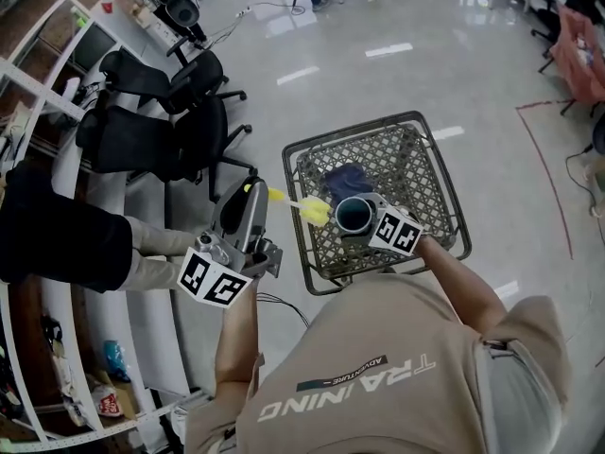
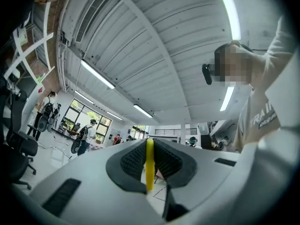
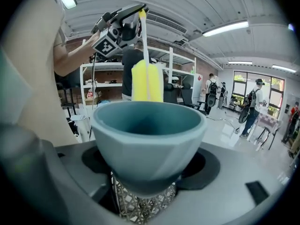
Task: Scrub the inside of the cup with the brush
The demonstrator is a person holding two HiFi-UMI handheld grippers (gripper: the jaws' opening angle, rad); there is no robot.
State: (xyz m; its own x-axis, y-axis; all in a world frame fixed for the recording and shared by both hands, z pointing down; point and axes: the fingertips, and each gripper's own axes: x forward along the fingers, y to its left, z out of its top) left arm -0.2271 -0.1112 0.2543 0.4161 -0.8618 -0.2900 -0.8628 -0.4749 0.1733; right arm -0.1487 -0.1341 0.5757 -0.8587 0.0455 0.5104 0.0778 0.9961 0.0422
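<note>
Left gripper (image 2: 149, 165) was clamped tight on the yellow brush (image 1: 312, 210) handle, and the right gripper (image 3: 147, 184) was squeezing the teal cup (image 1: 354, 215). The sponge head sat just beside the cup's rim, both up over the wire basket (image 1: 416, 173), toward its near edge.

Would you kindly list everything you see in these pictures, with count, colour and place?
cup: one, teal, held above the basket
brush: one, yellow, head beside the cup's rim
basket: one, dark wire mesh, below both grippers
cloth: one, dark blue, inside the basket
chairs: at least two, black, left of the basket
shelves: white, along the left side
bystander: one, dark top, at the left edge
left gripper: grey, fingers shut on the brush handle
right gripper: grey, fingers shut on the cup
</note>
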